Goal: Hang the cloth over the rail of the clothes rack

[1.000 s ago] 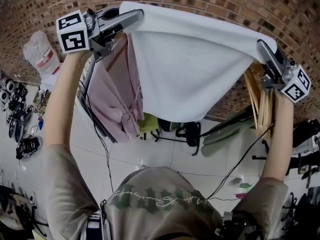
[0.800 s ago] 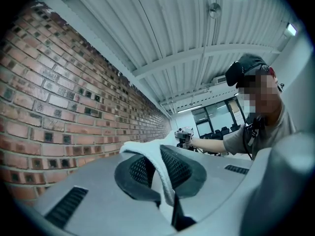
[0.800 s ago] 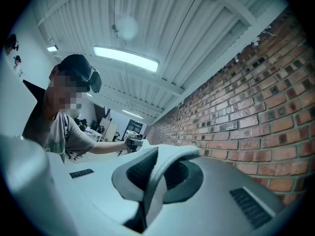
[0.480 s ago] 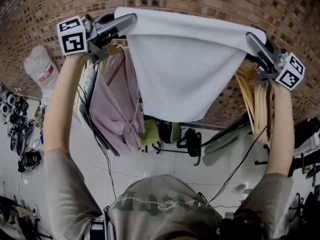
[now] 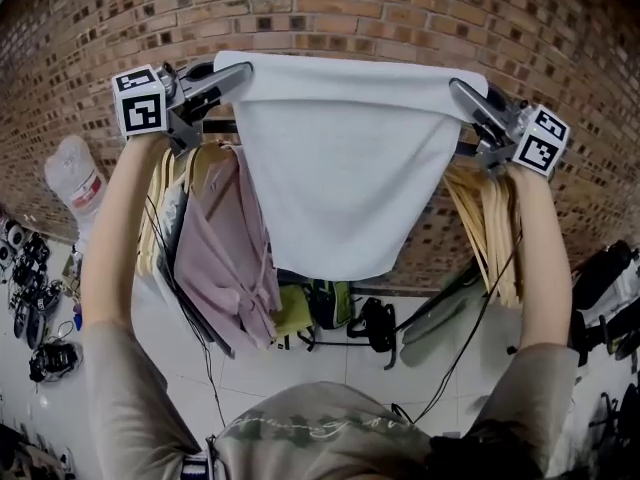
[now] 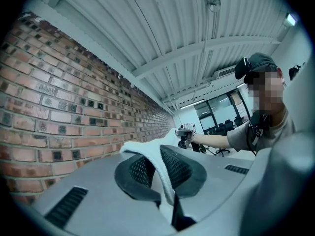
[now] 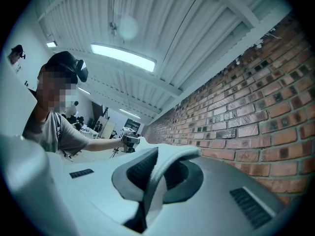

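Note:
In the head view a white cloth [image 5: 345,163] hangs spread between my two grippers in front of the brick wall. My left gripper [image 5: 238,74] is shut on its top left corner, and my right gripper [image 5: 460,92] is shut on its top right corner. The top edge runs taut and level, just above the dark rail [image 5: 222,126] of the clothes rack; I cannot tell whether cloth and rail touch. In the left gripper view the cloth [image 6: 142,151] is pinched in my left gripper [image 6: 161,175]. In the right gripper view the cloth [image 7: 170,157] is folded between the pads of my right gripper [image 7: 153,178].
A pink garment [image 5: 225,258] and wooden hangers [image 5: 158,203] hang on the rail left of the cloth. More wooden hangers [image 5: 492,230] hang at the right. A water jug [image 5: 75,178], bags [image 5: 335,306] and cables lie on the tiled floor below.
Both grippers have risen with the cloth and drawn level. Its top edge, slanted before, now runs straight and stands above the rail.

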